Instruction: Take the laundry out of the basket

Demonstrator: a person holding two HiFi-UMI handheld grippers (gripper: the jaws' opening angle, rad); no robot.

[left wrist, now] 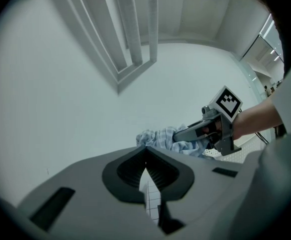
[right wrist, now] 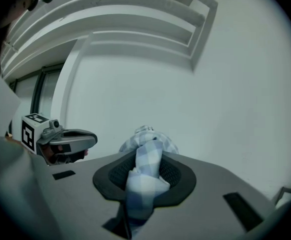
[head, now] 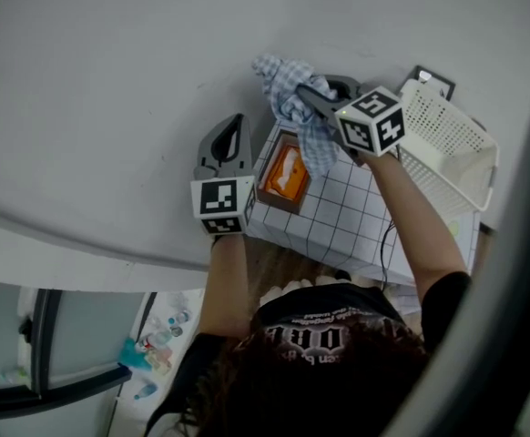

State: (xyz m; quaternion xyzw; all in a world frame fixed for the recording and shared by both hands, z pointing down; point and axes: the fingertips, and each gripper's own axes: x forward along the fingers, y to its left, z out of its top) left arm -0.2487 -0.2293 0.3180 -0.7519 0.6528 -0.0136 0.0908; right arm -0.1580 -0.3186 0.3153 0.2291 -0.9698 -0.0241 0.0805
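Checked cloth (head: pixel 313 149) clamped between right gripper (head: pixel 310 96) jaws.

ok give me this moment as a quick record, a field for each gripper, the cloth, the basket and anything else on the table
left gripper: shut, nothing in it, left of the box in the head view
right gripper: shut on the cloth
cloth: blue check, bunched, hanging from the right gripper, outside the basket
basket: white mesh, right of the cloth; contents hard to tell
table: white grid top
box: brown, orange inside, on the table below the cloth
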